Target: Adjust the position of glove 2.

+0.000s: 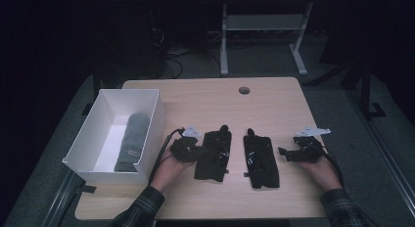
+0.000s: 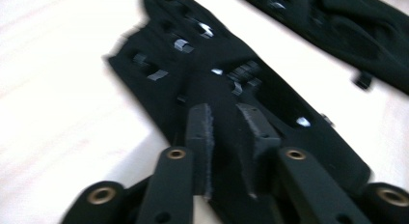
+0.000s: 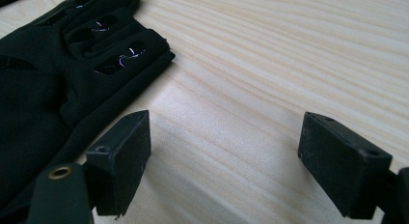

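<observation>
Gloves, two black ones, lie side by side near the middle of the surface (image 1: 274, 97), toward its front edge, their long axes running front to back, cuffs toward the person. The left glove (image 1: 213, 156) is the one in play: the left hand-held gripper (image 1: 188, 147) sits at its left edge, and in the left gripper view the jaws are drawn close together over the black fabric (image 2: 270, 93), apparently pinching a fold of it, though the blur leaves the bite itself hard to confirm. The right glove (image 1: 260, 161) lies just beside the first, a strip of bare wood between them, and nothing holds it. The right hand-held gripper (image 1: 286, 153) rests on the surface just off that glove's right edge, jaws spread wide and empty; in the right gripper view the glove (image 3: 62, 69) lies to the left of the jaws, its edge close beside the near jaw, with only wood grain in the gap. Each glove thus lies inward of its own hand, and the left hand looks further along. At the surface's left edge stands a white box (image 1: 93, 124) with a grey roll (image 1: 133, 141) inside, well apart from both gloves.
</observation>
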A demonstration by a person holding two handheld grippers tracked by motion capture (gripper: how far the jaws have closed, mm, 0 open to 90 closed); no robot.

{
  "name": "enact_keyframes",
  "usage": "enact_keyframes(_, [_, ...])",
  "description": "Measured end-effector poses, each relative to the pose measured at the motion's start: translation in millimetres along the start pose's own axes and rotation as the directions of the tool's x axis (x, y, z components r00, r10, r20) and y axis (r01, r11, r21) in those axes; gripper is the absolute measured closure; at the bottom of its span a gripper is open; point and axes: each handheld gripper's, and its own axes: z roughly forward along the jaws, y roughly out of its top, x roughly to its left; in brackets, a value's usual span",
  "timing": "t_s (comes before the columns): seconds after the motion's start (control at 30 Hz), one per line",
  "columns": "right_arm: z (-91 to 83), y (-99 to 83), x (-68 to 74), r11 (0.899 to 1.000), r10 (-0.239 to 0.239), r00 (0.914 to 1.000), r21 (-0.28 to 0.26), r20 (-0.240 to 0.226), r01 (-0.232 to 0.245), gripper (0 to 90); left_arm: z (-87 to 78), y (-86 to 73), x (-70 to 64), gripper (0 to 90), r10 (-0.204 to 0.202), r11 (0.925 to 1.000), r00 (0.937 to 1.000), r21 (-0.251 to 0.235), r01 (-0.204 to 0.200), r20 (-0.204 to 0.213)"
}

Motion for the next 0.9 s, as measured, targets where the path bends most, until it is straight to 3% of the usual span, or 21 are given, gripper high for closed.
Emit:
enact_keyframes(0.27, [0.2, 0.2, 0.5, 1.0, 0.005, 1.0, 0.0, -0.001, -0.005, 19.0, 13.6, 2.0, 22.9, 65.4, -0.057, 0.9982, 0.9975, 0.015, 0.058, -0.041])
enact_keyframes(0.53, [0.2, 0.2, 0.5, 1.0, 0.004, 1.0, 0.0, -0.001, -0.004, 19.0, 25.9, -2.7, 25.7, 65.1, -0.06, 0.9973, 0.9972, 0.039, 0.062, -0.044])
enact_keyframes(0.67, [0.2, 0.2, 0.6, 1.0, 0.004, 1.0, 0.0, -0.001, -0.004, 19.0, 27.1, -4.5, 23.1, 70.6, -0.055, 0.998, 0.9979, 0.03, 0.056, -0.036])
enact_keyframes(0.73, [0.2, 0.2, 0.6, 1.0, 0.004, 1.0, 0.0, -0.002, -0.004, 18.9, 27.1, -4.7, 22.0, 77.9, -0.049, 0.9983, 0.9987, 0.032, 0.049, -0.017])
enact_keyframes(0.9, [0.2, 0.2, 0.6, 1.0, 0.003, 1.0, 0.0, -0.002, -0.003, 19.1, 27.9, -3.0, 17.7, 86.2, -0.034, 0.9989, 0.9992, 0.032, 0.035, -0.022])
